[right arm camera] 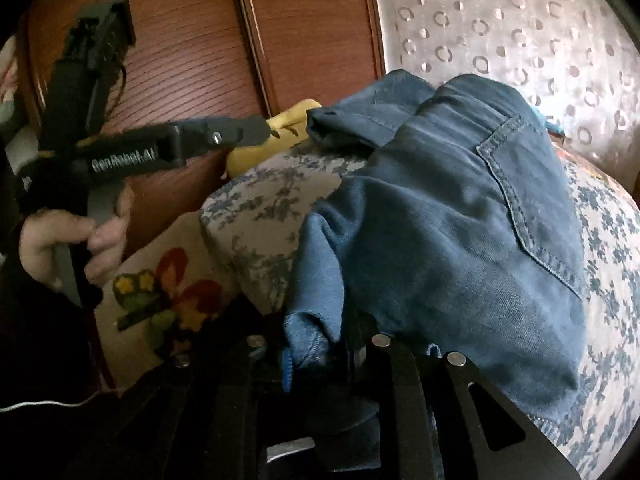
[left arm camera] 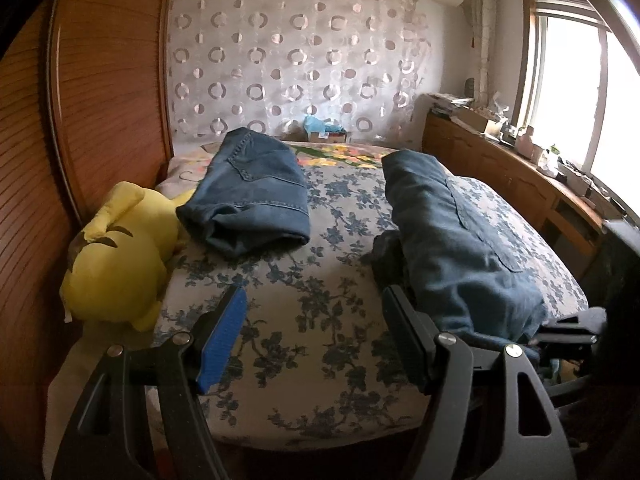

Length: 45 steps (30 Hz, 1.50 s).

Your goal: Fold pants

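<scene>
Raised lettering "GenRobot.AI" on the side of the black left gripper point(right arm camera: 260, 130), seen in the right wrist view, slightly blurred. No other text, label or number is legible in either view.

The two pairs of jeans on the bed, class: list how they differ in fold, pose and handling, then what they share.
1. The far jeans are folded into a compact bundle; the near jeans lie longer and looser.
2. The far jeans sit beside the yellow plush toy; the near jeans lie toward the window side.
3. The far jeans lie untouched; the right gripper pinches the near jeans' edge.
Both are blue denim with a back pocket showing, on the floral bedspread.
</scene>
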### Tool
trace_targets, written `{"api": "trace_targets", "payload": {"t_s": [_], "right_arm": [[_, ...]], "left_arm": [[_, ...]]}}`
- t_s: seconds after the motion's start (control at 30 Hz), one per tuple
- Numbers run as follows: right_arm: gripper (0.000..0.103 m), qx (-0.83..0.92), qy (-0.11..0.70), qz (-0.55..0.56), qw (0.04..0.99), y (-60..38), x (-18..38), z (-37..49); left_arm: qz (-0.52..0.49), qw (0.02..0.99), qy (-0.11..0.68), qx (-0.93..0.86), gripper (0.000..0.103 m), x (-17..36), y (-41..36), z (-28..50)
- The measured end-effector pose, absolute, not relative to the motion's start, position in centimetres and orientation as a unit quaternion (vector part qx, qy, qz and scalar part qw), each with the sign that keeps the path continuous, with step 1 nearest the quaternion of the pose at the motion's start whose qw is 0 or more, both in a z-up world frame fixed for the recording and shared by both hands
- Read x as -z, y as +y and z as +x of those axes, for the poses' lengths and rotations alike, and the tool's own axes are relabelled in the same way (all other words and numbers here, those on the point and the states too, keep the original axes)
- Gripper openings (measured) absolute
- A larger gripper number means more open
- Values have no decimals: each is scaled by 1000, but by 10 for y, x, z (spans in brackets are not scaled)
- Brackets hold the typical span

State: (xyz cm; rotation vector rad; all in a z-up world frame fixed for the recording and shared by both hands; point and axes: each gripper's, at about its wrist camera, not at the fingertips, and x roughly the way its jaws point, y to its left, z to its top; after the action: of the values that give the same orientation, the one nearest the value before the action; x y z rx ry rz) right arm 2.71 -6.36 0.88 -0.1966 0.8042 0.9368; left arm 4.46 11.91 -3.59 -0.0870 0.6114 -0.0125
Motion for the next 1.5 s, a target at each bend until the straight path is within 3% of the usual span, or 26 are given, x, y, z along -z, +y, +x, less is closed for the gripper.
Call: {"api": "trace_targets", "payload": {"t_s": [0.2,0.47,0.8,0.9,1.13,1.5], "right_arm": [[39,-444,369,-79,812,-80,-43,14],[44,-391,313,-85,861,-121,-80,12],[46,-316,308,-74,894,-129,-59,68],[51,-314,321,-67,891,-121,-48,96],[53,-302,373,-60,875,-91,-24,153],[69,-293,411,-88,859,-44,-4,178]], "left_arm": [[-44,956,290,16,71,30,105,45],[-46,955,289,54,71,28,74,50],[-27,929,358,91,71,79,38,58],[-31,923,374,87,71,93,39,56],[-51,920,378,90,71,104,45,48],[-56,919,378,92,71,107,51,40]]}}
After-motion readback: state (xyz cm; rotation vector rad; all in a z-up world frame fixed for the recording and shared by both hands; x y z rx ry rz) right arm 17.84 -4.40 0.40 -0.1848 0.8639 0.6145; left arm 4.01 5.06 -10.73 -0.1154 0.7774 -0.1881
